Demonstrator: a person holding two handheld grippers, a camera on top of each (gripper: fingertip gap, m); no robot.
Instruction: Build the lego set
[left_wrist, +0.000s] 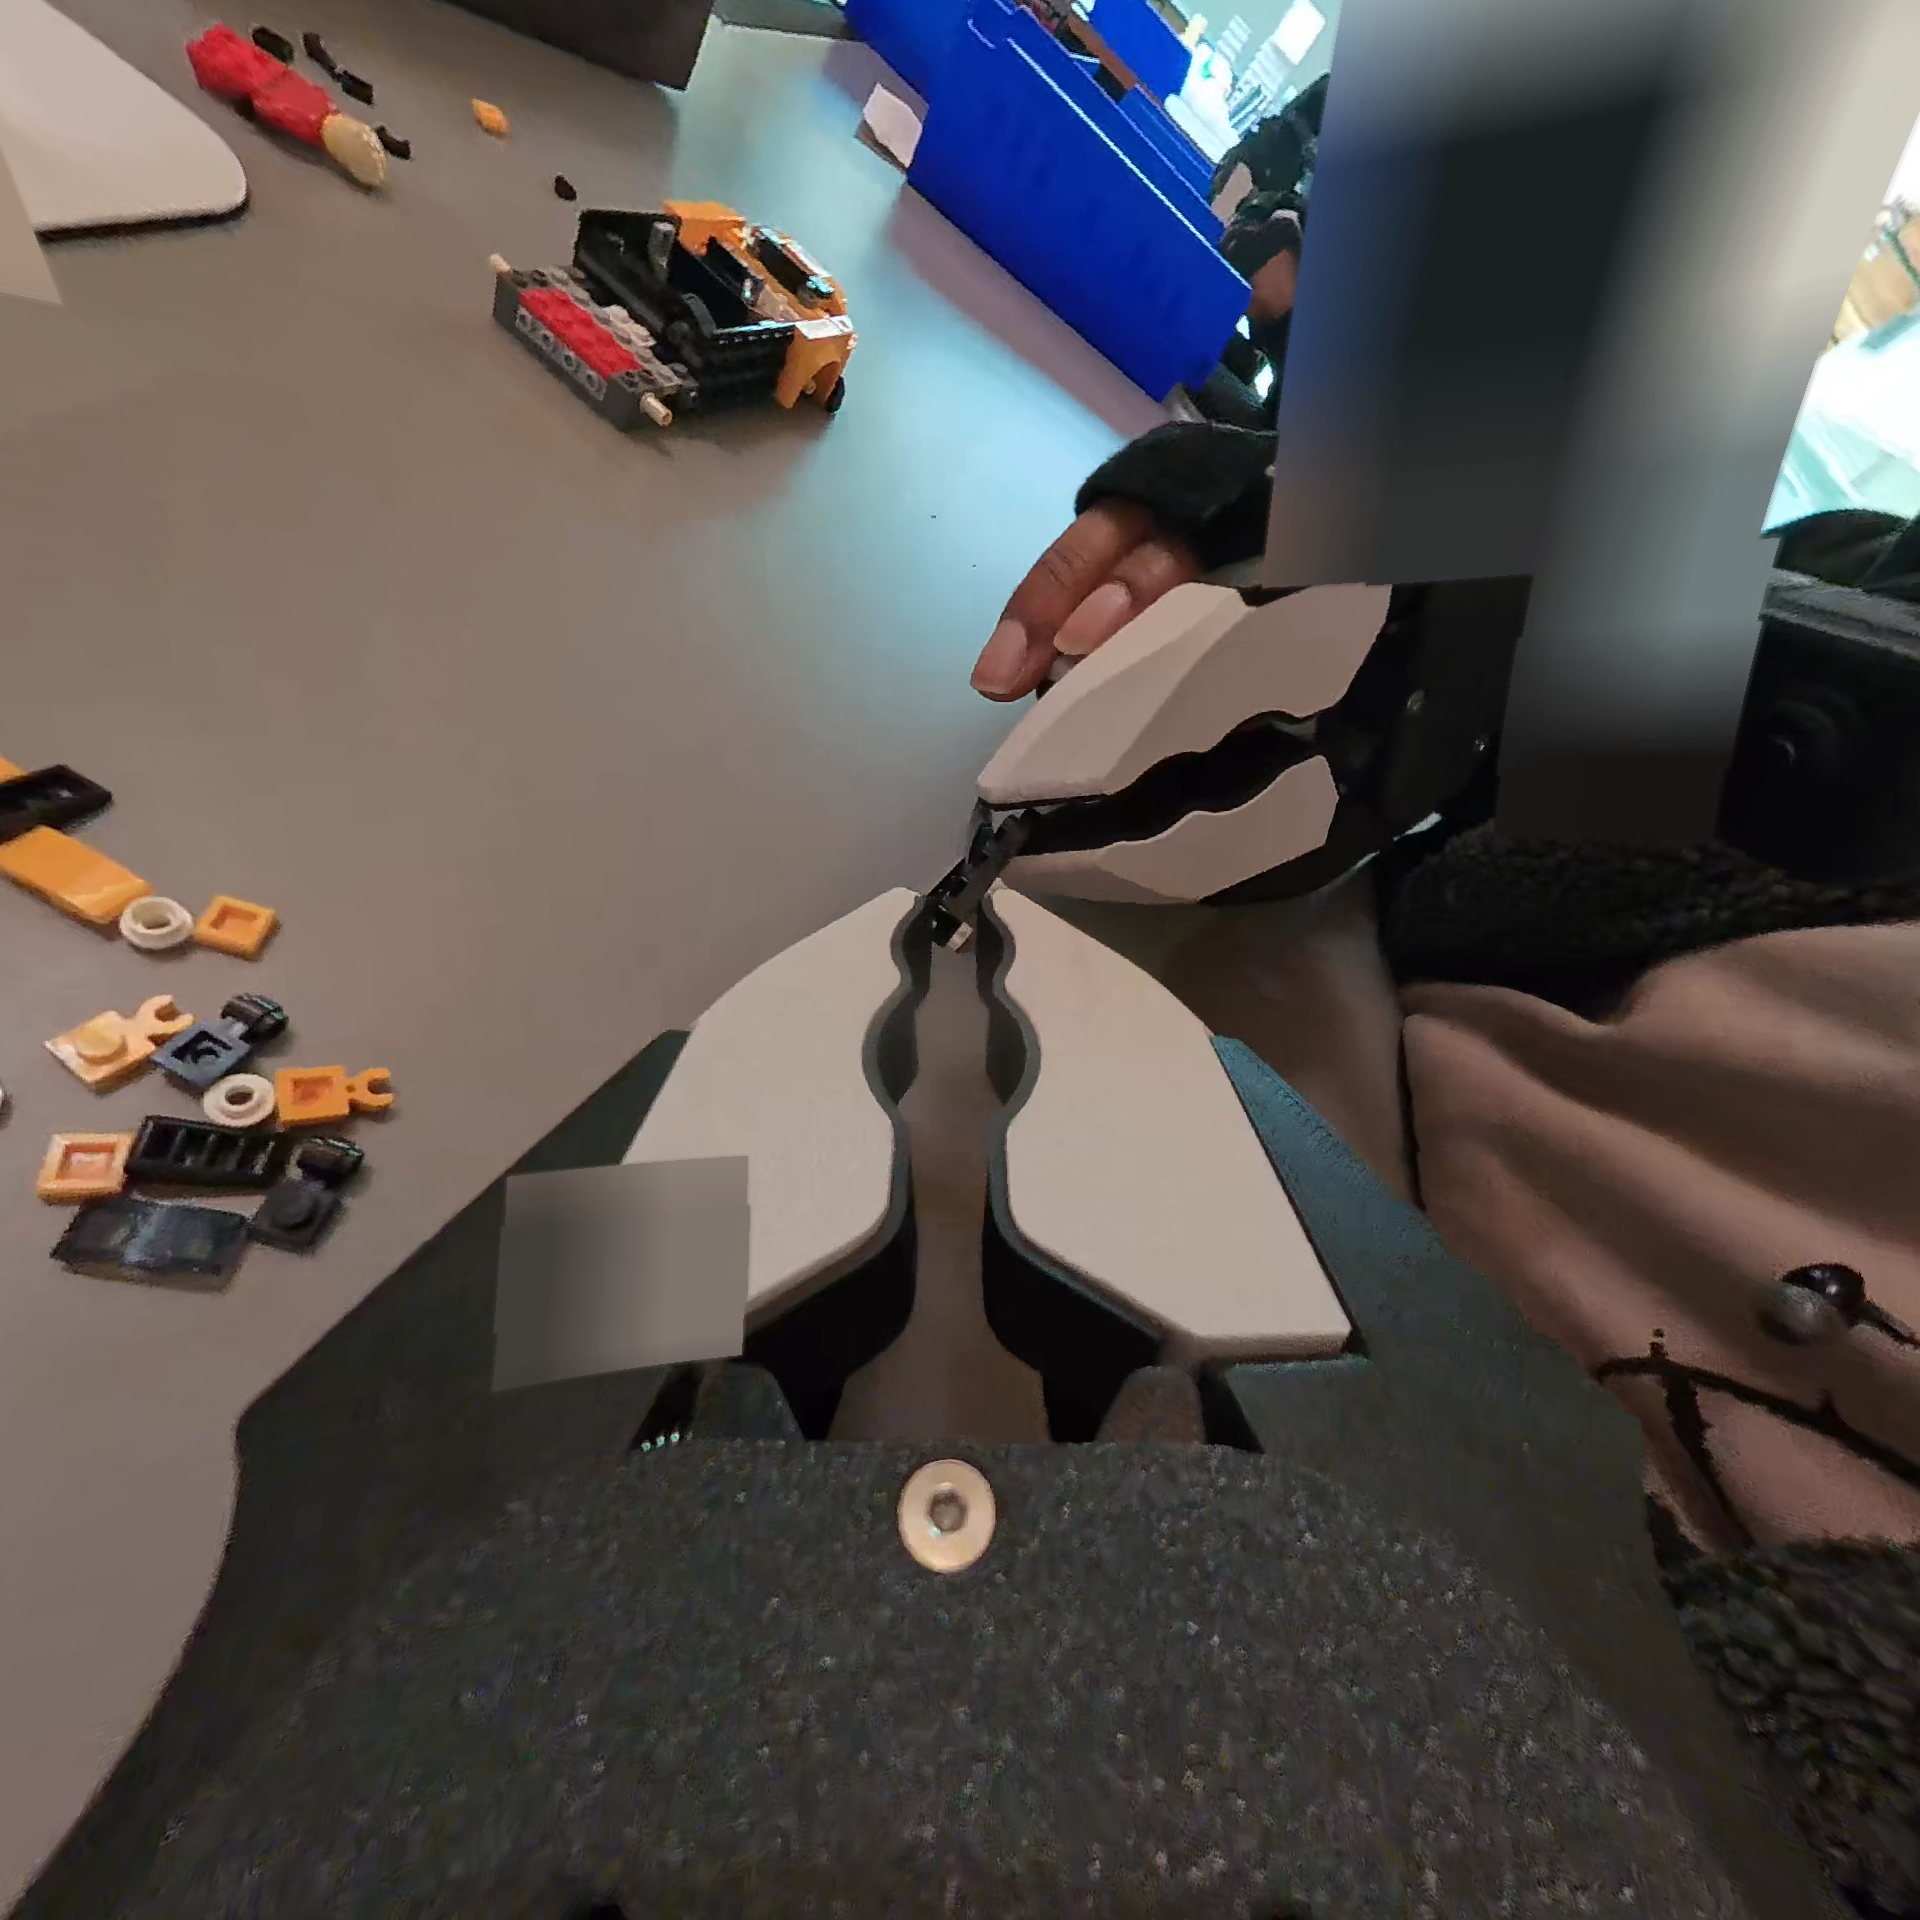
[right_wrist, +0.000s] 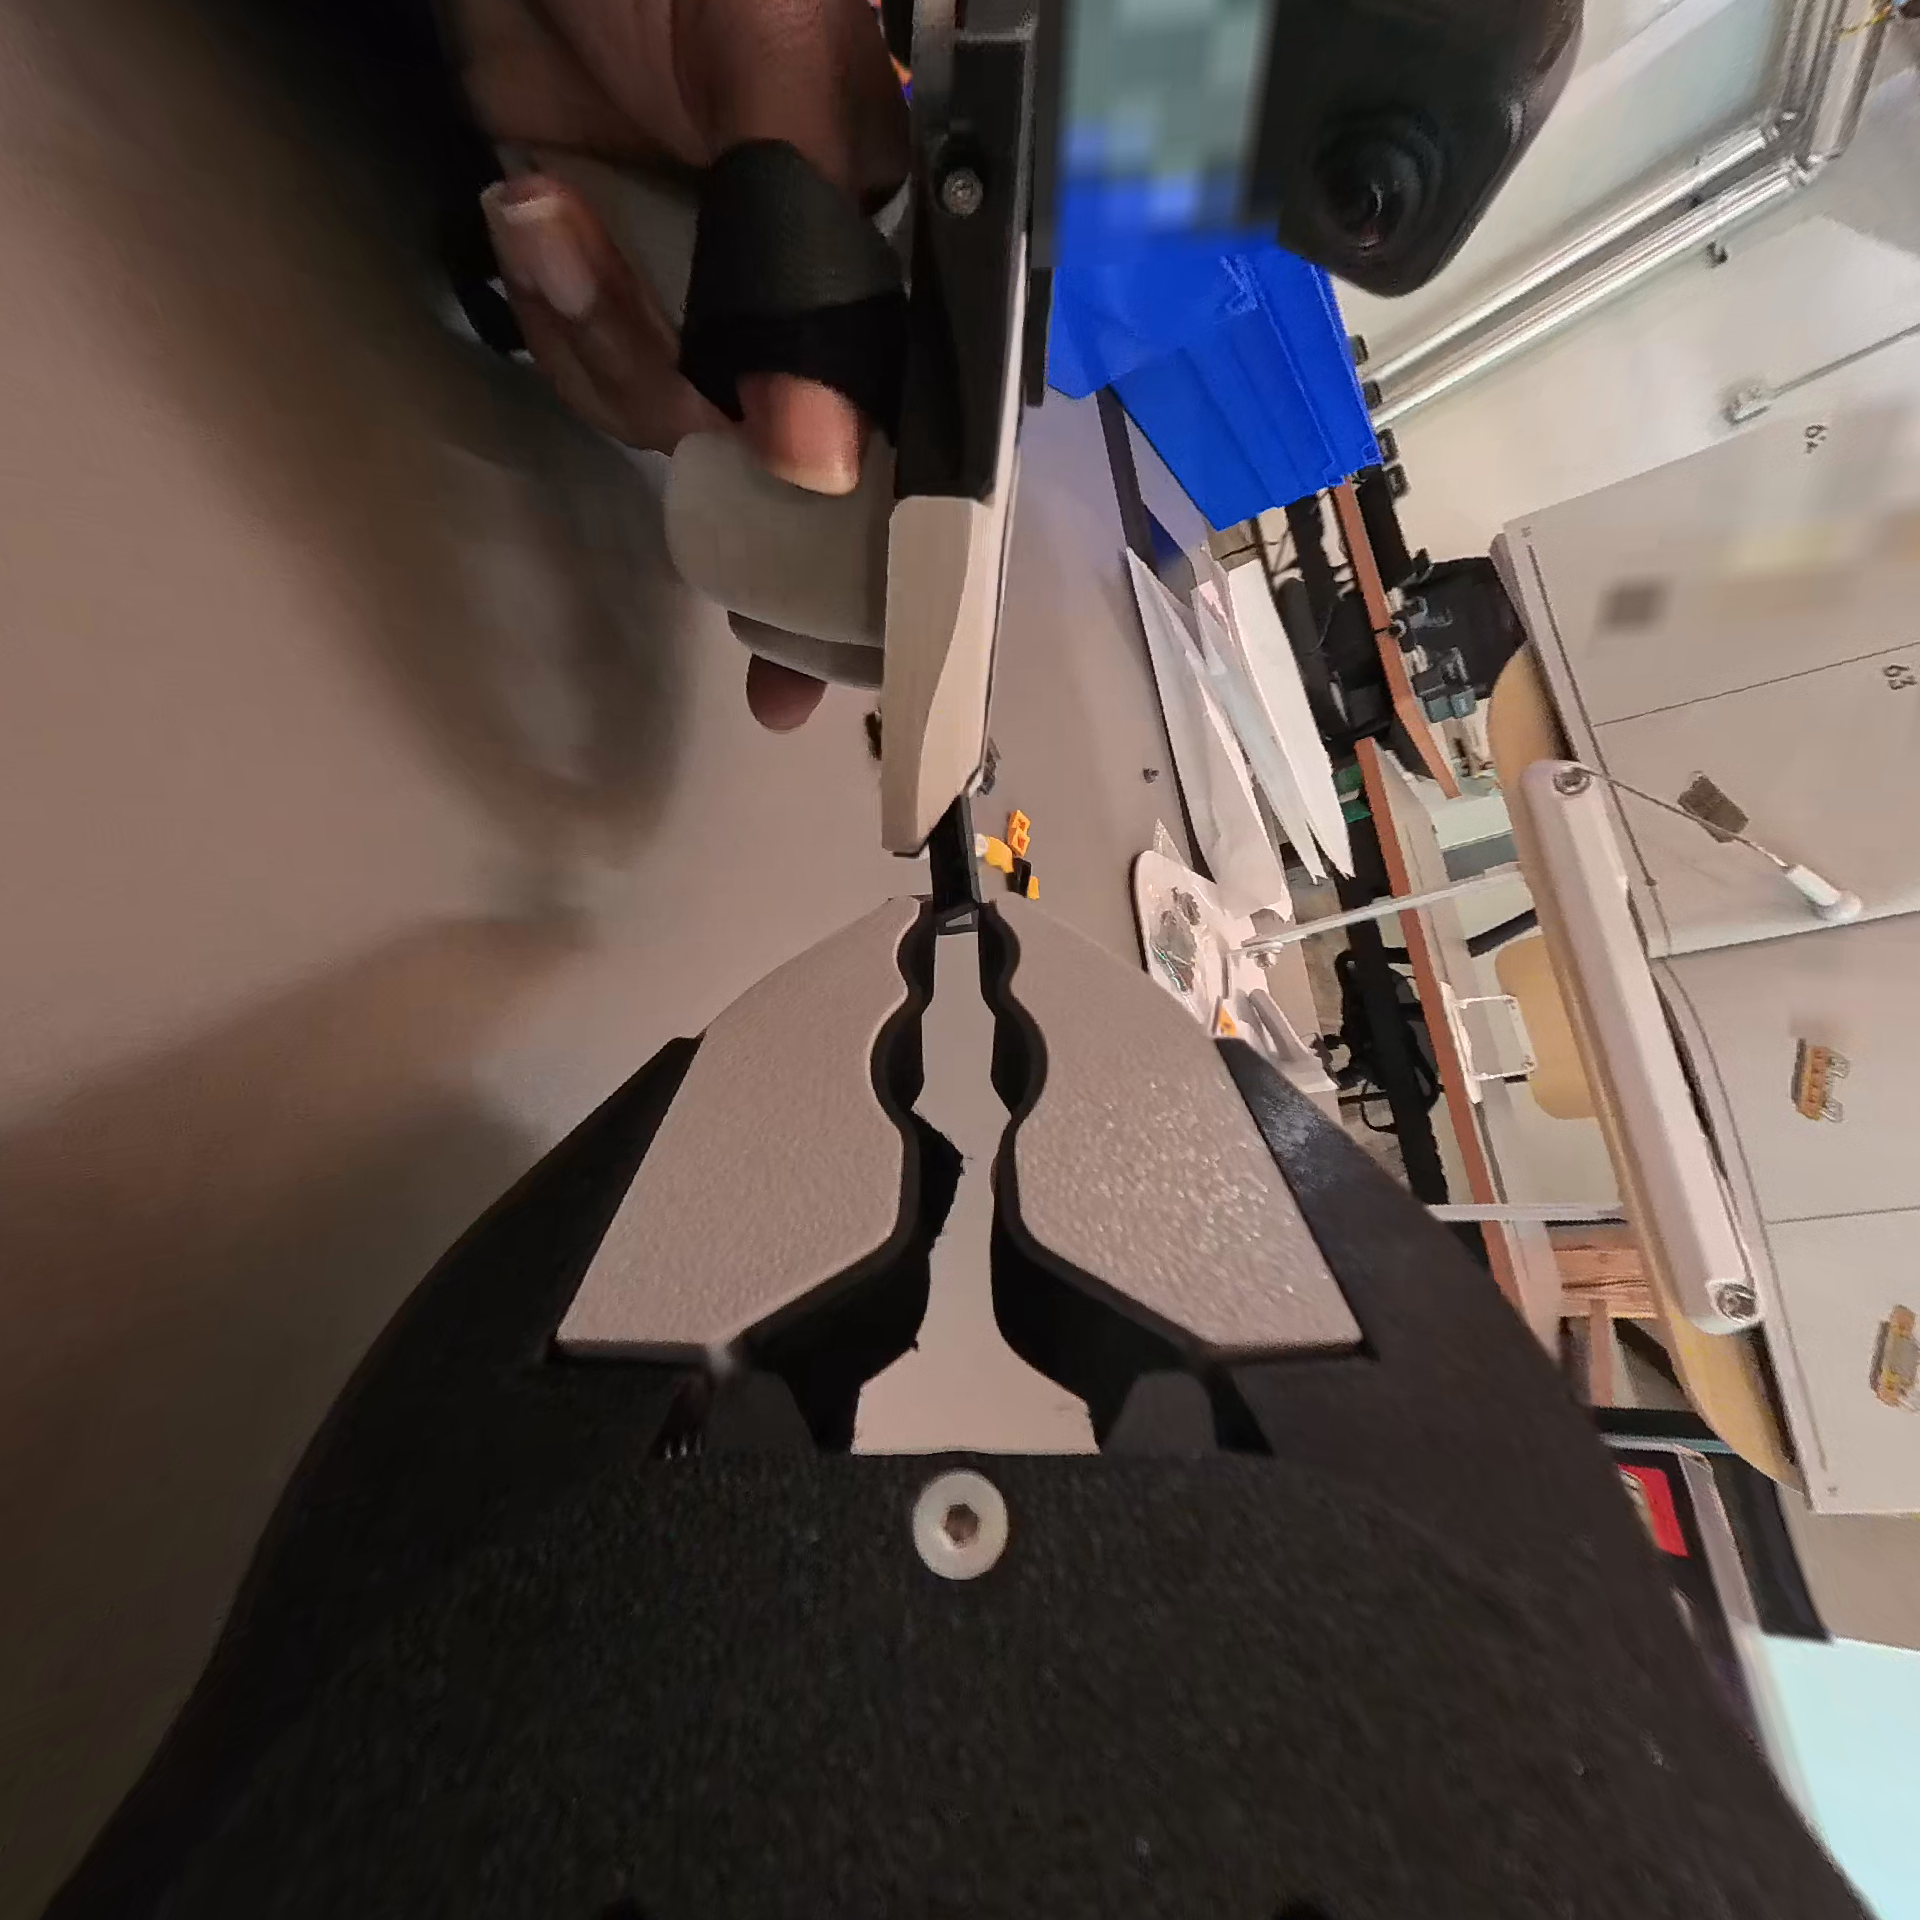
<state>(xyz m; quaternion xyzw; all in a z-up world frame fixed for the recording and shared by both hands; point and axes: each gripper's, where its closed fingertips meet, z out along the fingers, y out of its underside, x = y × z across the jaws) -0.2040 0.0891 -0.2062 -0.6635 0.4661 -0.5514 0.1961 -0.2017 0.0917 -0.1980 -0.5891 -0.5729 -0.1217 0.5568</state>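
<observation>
My left gripper (left_wrist: 951, 920) is shut on the lower end of a small black lego piece (left_wrist: 971, 873), held above the grey table (left_wrist: 520, 623). My right gripper (left_wrist: 1003, 821) comes in from the right and is shut on the same piece's upper end. In the right wrist view my right gripper (right_wrist: 956, 914) pinches the black piece (right_wrist: 954, 873), and the left gripper (right_wrist: 935, 821) reaches down onto it from above, edge-on. A partly built orange and black lego car (left_wrist: 675, 312) stands on the table at the far middle, apart from both grippers.
Several loose orange, black and white pieces (left_wrist: 208, 1122) lie at the left. Red pieces (left_wrist: 260, 83) and a white sheet (left_wrist: 104, 135) lie at the far left. Blue bins (left_wrist: 1060, 187) stand at the back. A person's coat and sleeve (left_wrist: 1662, 1143) fill the right.
</observation>
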